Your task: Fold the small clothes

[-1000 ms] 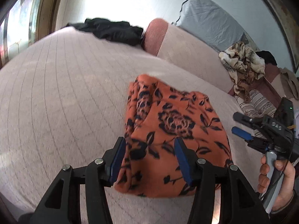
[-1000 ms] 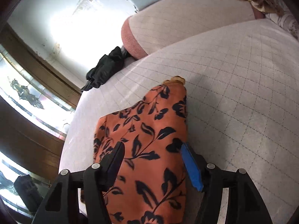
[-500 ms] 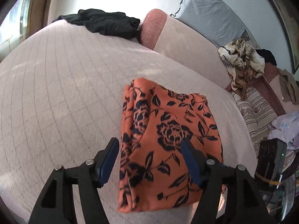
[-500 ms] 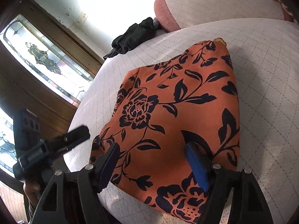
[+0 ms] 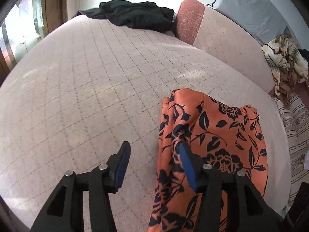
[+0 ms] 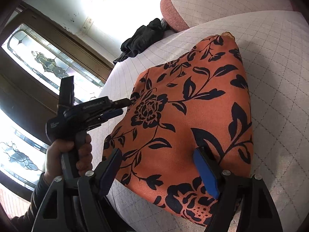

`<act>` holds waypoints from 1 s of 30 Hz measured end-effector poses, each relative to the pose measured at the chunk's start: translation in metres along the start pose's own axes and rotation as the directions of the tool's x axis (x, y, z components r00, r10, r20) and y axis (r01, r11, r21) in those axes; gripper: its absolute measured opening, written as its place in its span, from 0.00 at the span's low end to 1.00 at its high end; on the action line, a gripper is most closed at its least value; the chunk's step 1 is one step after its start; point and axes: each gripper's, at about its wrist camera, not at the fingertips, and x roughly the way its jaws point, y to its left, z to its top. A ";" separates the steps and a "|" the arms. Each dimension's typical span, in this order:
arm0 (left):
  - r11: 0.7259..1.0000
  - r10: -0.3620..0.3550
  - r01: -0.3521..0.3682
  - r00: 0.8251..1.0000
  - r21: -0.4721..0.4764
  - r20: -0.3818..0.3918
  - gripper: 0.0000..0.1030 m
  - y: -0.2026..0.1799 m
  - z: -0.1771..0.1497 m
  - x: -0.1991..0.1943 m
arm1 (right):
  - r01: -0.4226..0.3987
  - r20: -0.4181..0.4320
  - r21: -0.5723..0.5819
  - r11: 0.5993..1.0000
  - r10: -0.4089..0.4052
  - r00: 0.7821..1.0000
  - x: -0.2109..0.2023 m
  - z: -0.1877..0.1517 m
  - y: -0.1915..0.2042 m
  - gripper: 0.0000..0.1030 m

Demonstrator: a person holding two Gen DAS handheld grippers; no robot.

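An orange garment with a dark floral print [image 5: 216, 139] lies folded flat on the pale quilted bed [image 5: 96, 89]; it also shows in the right wrist view [image 6: 189, 112]. My left gripper [image 5: 152, 152] is open and empty at the garment's left edge, its right finger over the cloth; it also shows in the right wrist view [image 6: 117, 107], tips touching that edge. My right gripper [image 6: 157, 161] is open and empty, low over the garment's near part.
A black garment [image 5: 135, 15] lies at the bed's far side beside a pink bolster [image 5: 190, 19]. A beige patterned cloth [image 5: 283, 61] is heaped at the right. A striped cover [image 5: 295, 127] lies beyond the bed's right edge. Glass-panelled doors [image 6: 44, 65] stand left.
Both grippers let the garment lie on the bed and stayed open. The left gripper shifted left to the garment's left edge. The right gripper came lower and closer over the cloth.
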 end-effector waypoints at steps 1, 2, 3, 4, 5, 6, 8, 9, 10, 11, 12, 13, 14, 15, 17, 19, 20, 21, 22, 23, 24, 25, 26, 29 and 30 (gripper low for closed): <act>1.000 0.024 -0.024 0.999 0.016 0.032 0.67 0.000 -0.009 -0.014 | -0.008 0.004 0.018 1.000 0.008 1.000 -0.003 -0.001 0.000 0.77; 0.998 0.049 -0.051 0.997 0.036 0.066 0.69 -0.003 -0.018 -0.026 | -0.016 0.014 0.028 0.999 0.015 1.000 -0.008 -0.003 0.000 0.77; 0.995 0.074 -0.080 0.993 0.063 0.094 0.71 -0.007 -0.027 -0.036 | -0.018 0.028 0.027 0.999 0.017 0.999 -0.014 -0.005 0.003 0.77; 0.990 0.094 -0.105 0.989 0.089 0.118 0.73 -0.010 -0.035 -0.044 | -0.015 0.044 0.019 1.000 0.014 0.999 -0.020 -0.007 0.006 0.77; 0.986 0.110 -0.125 0.985 0.107 0.136 0.74 -0.012 -0.044 -0.050 | -0.016 0.061 0.011 1.000 0.015 0.998 -0.026 -0.009 0.009 0.77; 0.981 0.138 -0.155 0.981 0.118 0.140 0.76 -0.013 -0.053 -0.050 | -0.023 0.074 0.004 1.000 0.022 0.997 -0.030 -0.011 0.011 0.77; 0.963 0.209 -0.219 0.975 0.157 0.082 0.77 -0.014 -0.067 -0.033 | -0.032 0.074 0.021 0.999 0.030 0.997 -0.031 -0.010 0.009 0.79; 0.953 0.240 -0.243 0.970 0.183 0.037 0.79 -0.014 -0.075 -0.019 | -0.032 0.058 0.042 0.999 0.030 0.998 -0.025 -0.010 0.003 0.86; 0.956 0.229 -0.231 0.973 0.180 0.031 0.79 -0.013 -0.080 -0.016 | -0.010 0.021 0.058 0.998 0.009 1.000 -0.015 -0.009 -0.005 0.87; 0.959 0.228 -0.233 0.972 0.158 0.053 0.79 -0.011 -0.081 -0.022 | 0.006 -0.014 0.076 0.997 -0.005 1.000 -0.006 -0.009 -0.011 0.87; 0.961 0.227 -0.233 0.972 0.146 0.058 0.79 -0.011 -0.080 -0.030 | 0.004 0.000 0.080 0.997 -0.004 1.000 -0.010 -0.008 -0.009 0.86; 0.965 0.214 -0.220 0.975 0.142 0.062 0.79 -0.011 -0.078 -0.037 | 0.000 0.018 0.072 0.997 -0.001 1.000 -0.019 -0.007 -0.002 0.87; 0.968 0.201 -0.209 0.977 0.139 0.069 0.79 -0.012 -0.077 -0.043 | -0.008 0.040 0.054 0.999 0.006 0.999 -0.027 -0.006 0.006 0.87; 0.969 0.196 -0.205 0.978 0.140 0.076 0.79 -0.013 -0.076 -0.046 | -0.008 0.063 0.031 0.999 0.006 0.998 -0.034 -0.006 0.013 0.87; 0.968 0.193 -0.204 0.977 0.145 0.092 0.79 -0.015 -0.076 -0.054 | 0.022 0.080 0.005 1.000 -0.023 0.997 -0.043 -0.006 0.022 0.87; 0.970 0.185 -0.199 0.977 0.143 0.102 0.79 -0.014 -0.080 -0.062 | 0.031 0.083 0.029 0.999 -0.033 0.996 -0.048 -0.011 0.020 0.87; 0.971 0.178 -0.192 0.978 0.141 0.107 0.79 -0.013 -0.082 -0.066 | 0.030 0.084 0.047 0.998 -0.033 0.996 -0.051 -0.015 0.017 0.87; 0.972 0.174 -0.188 0.979 0.139 0.108 0.79 -0.015 -0.085 -0.070 | 0.028 0.085 0.065 0.998 -0.033 0.996 -0.053 -0.019 0.014 0.87; 0.973 0.174 -0.188 0.979 0.134 0.109 0.79 -0.015 -0.086 -0.072 | 0.033 0.086 0.082 0.996 -0.040 0.995 -0.056 -0.025 0.010 0.87; 0.974 0.172 -0.186 0.979 0.129 0.111 0.79 -0.014 -0.087 -0.074 | 0.038 0.090 0.099 0.994 -0.047 0.995 -0.058 -0.030 0.006 0.87; 0.975 0.169 -0.183 0.979 0.123 0.112 0.79 -0.013 -0.088 -0.076 | 0.038 0.092 0.114 0.993 -0.048 0.995 -0.061 -0.035 0.002 0.87; 0.977 0.167 -0.180 0.980 0.117 0.111 0.79 -0.013 -0.091 -0.078 | 0.036 0.092 0.125 0.992 -0.048 0.995 -0.064 -0.040 -0.001 0.87; 0.977 0.165 -0.177 0.980 0.115 0.109 0.79 -0.012 -0.093 -0.080 | 0.038 0.092 0.133 0.990 -0.051 0.995 -0.066 -0.044 -0.004 0.87; 0.978 0.164 -0.175 0.981 0.109 0.107 0.79 -0.011 -0.095 -0.082 | 0.045 0.097 0.154 0.987 -0.060 0.993 -0.071 -0.053 -0.010 0.87; 0.978 0.163 -0.175 0.981 0.110 0.107 0.79 -0.011 -0.096 -0.082 | 0.045 0.100 0.159 0.986 -0.061 0.993 -0.073 -0.055 -0.012 0.87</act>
